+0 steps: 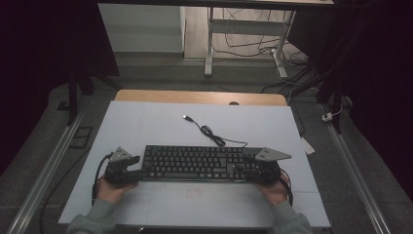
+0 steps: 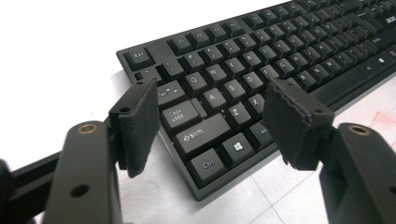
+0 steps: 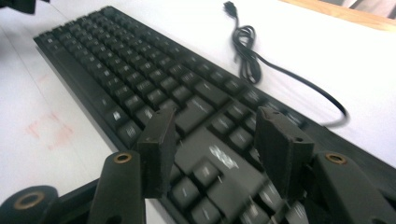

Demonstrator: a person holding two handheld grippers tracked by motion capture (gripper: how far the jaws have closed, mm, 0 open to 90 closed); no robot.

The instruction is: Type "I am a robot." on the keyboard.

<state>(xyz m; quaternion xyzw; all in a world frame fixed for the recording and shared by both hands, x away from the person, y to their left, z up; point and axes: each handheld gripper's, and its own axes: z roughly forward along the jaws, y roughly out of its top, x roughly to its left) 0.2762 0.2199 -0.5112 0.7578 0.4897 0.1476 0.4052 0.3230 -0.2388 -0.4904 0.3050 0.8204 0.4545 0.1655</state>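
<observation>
Now the keyboard [image 1: 195, 163] lies lengthwise left to right, each released tool [image 1: 138, 170] [image 1: 245, 171] spread at one end.

Your high view is dim, with near-black corners and a muted, bluish desk [image 1: 146, 126]. Both gripper views are far brighter: the desk surface blows out to glaring white. In the right gripper view the nearest keys of the keyboard [image 3: 140, 88] smear with blur.
</observation>
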